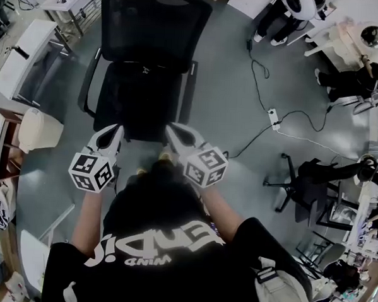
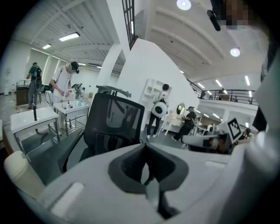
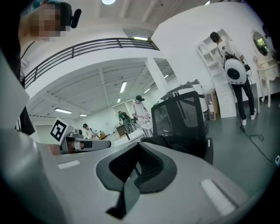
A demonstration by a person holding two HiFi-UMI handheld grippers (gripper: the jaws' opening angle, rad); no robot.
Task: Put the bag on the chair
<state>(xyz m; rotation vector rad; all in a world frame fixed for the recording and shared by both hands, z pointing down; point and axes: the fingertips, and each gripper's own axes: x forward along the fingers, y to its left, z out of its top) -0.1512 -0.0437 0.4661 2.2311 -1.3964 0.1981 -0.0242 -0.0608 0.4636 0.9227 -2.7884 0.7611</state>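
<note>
A black office chair (image 1: 145,63) with a mesh back stands straight ahead of me. A dark, lumpy bag (image 3: 177,142) lies on its seat; in the head view the bag (image 1: 140,97) blends with the black seat. Both grippers hover side by side just short of the seat's front edge. My left gripper (image 1: 118,133) is shut, its pads meeting with nothing held (image 2: 146,148). The right gripper (image 1: 172,131) is also shut and empty (image 3: 139,148). Each gripper view shows the other gripper alongside it.
White tables (image 1: 27,50) and a cream stool (image 1: 40,128) stand at the left. A power strip (image 1: 274,118) with cables lies on the grey floor to the right. A second black chair (image 1: 296,184) and several people are further right.
</note>
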